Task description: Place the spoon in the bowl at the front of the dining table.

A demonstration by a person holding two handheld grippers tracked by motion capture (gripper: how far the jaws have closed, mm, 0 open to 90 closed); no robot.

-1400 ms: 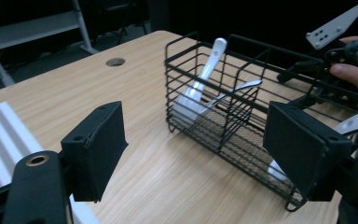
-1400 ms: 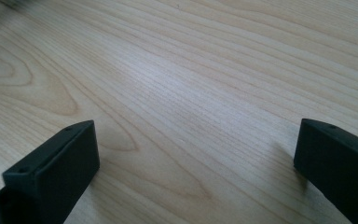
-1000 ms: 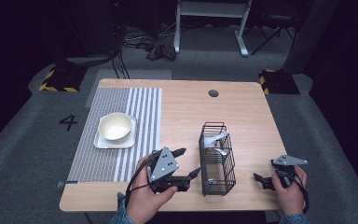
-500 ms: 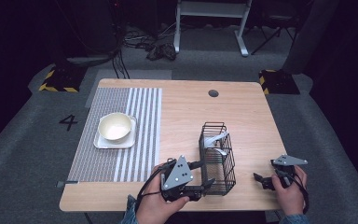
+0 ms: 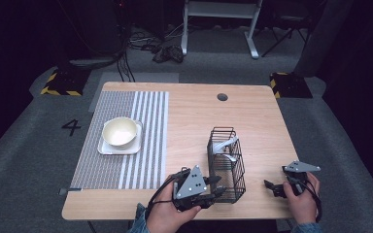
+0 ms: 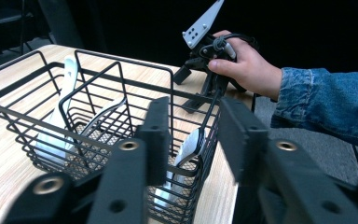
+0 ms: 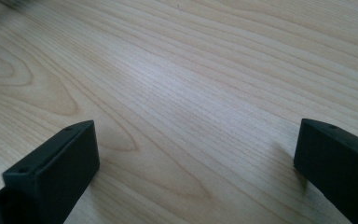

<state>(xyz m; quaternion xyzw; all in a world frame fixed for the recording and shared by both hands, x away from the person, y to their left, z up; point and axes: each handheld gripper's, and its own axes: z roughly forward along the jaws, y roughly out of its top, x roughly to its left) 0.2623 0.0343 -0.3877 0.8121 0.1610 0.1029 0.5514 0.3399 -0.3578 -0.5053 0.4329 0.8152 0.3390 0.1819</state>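
Left tongs (image 6: 191, 135) at wire basket (image 5: 226, 162); jaws have just been closing.
They straddle its near corner wire, gap remaining; right tongs (image 5: 272, 187) beside the basket gape, empty.

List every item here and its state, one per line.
Wire basket: upright, holding white utensils.
Left gripper: fingers have just been closing around the basket's near corner.
Right gripper: open, nothing between its fingers.
Bowl: upright on a square plate.

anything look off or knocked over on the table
Nothing stands out. The wire basket stands upright with white utensils inside, and the bowl sits squarely on its plate. No spills or damage.
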